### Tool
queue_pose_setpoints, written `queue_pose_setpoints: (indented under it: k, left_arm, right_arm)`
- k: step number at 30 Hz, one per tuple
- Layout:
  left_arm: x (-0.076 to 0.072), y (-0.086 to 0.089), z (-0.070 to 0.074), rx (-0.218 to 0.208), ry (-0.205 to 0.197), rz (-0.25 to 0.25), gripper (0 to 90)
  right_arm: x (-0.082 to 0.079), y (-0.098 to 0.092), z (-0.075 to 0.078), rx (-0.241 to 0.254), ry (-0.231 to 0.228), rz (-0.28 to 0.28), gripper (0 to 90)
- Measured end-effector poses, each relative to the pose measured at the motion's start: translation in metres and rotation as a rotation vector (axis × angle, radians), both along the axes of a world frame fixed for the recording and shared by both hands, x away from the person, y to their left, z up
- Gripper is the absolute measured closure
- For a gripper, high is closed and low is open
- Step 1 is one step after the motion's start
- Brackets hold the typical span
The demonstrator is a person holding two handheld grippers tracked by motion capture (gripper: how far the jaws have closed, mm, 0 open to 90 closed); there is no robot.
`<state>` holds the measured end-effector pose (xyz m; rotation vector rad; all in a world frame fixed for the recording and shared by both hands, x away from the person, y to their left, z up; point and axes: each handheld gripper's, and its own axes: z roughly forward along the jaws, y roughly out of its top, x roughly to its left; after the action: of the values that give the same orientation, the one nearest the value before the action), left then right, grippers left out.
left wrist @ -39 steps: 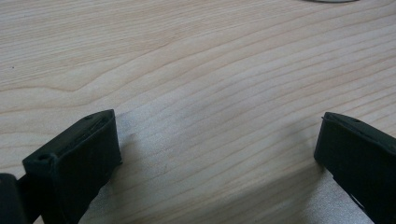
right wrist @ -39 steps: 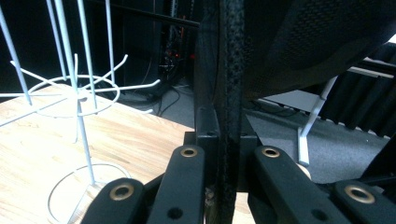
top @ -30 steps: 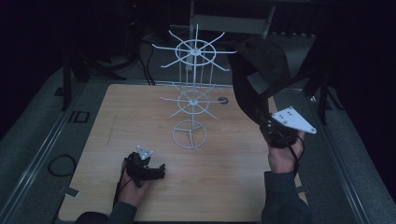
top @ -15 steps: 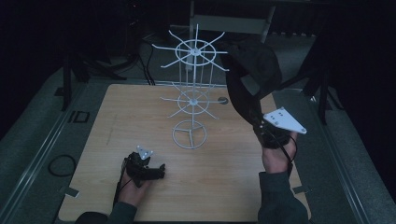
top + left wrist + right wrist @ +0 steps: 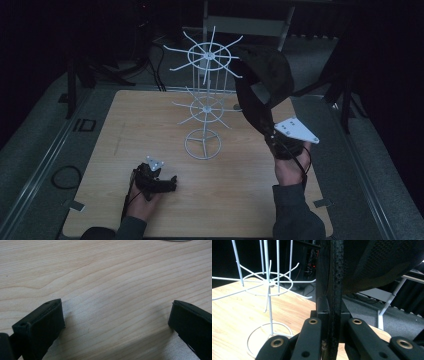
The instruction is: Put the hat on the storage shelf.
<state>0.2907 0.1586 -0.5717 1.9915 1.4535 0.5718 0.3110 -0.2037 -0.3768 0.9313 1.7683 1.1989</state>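
Your left tool point(image 5: 172, 184) lies low on the wooden worktop point(image 5: 110, 150) near its front-left part, your left hand point(image 5: 145, 197) wrapped round it from below; in the left gripper view its two black jaws stand wide apart with bare wood grain between them, so it is released and grasps nothing, and it rests well apart from the rack.

In the middle, the white wire rack point(image 5: 204, 107) stands upright on the worktop on a ring base; it carries two tiers of spokes round one thin post, the lower tier smaller and the upper tier wider; in the right gripper view the rack point(image 5: 269, 287) stands to the left of your right tool's jaws, apart from them.

To the right, the dark cap point(image 5: 267, 67) hangs in the air beside the upper tier, its crown close to the tips of the spokes on that side; whether it touches a spoke I cannot tell; its dark strap point(image 5: 252, 110) runs down and to the right into your right tool point(image 5: 274, 136), which you hold raised above the right edge of the worktop in your right hand point(image 5: 290, 167), the grey three-cornered plate on top; in the right gripper view the jaws are clenched on the strap point(image 5: 334, 290), which rises straight up between them to the mesh crown of the cap point(image 5: 382, 262).
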Motion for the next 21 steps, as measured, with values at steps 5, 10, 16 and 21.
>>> queue_pose_setpoints:
  k: [5,10,16,21]
  left_arm:
    - [0.000,0.000,0.000,0.000,0.000,-0.001,0.1]
    - [0.000,0.000,0.000,-0.002,0.000,0.000,0.1]
    - [0.000,0.000,0.000,-0.002,-0.001,0.001,0.2]
    - [0.000,0.000,0.000,-0.002,0.000,0.000,0.2]
  right_arm:
    - [0.001,0.005,-0.004,-0.006,0.010,0.012,86.4]
    - [0.003,0.011,-0.008,-0.027,0.015,0.014,86.1]
    - [0.005,0.013,-0.013,-0.058,0.027,0.014,85.5]
    - [0.006,0.012,-0.013,-0.056,0.026,0.022,76.4]
